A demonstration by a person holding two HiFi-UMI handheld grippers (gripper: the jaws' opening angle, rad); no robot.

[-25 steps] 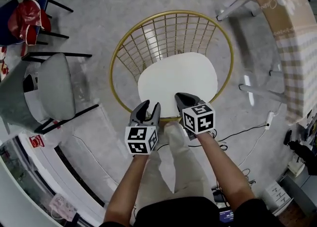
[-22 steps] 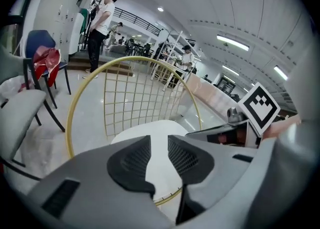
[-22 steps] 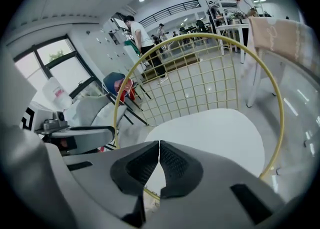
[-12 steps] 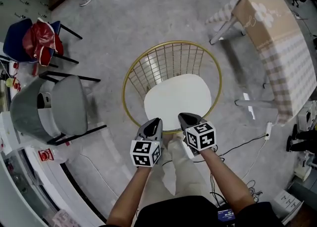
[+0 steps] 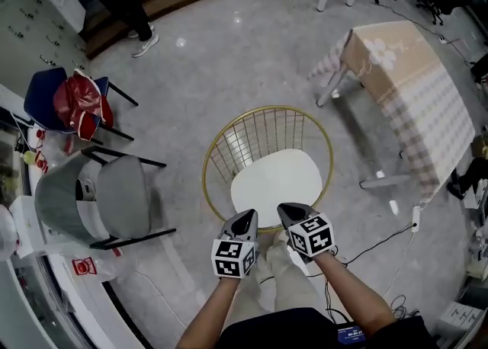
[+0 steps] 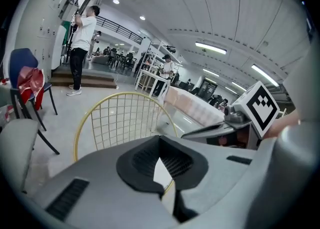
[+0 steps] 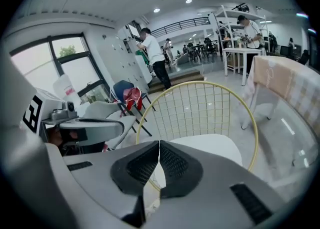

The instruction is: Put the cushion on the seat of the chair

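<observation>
Release is the change we read here: a second ago the left gripper [image 5: 245, 222] had its jaws apart at the front edge of the white cushion [image 5: 276, 181]. Now it and the right gripper [image 5: 293, 212] have lifted clear, while the cushion lies flat on the seat of the gold wire chair [image 5: 210, 158], so we judge the task all but done. Both gripper views show the jaws closed pad to pad with nothing between them. The person's forearms [image 5: 345, 294] reach forward side by side, and the grippers are tilted down toward the chair's front rim, apart from the cushion.
</observation>
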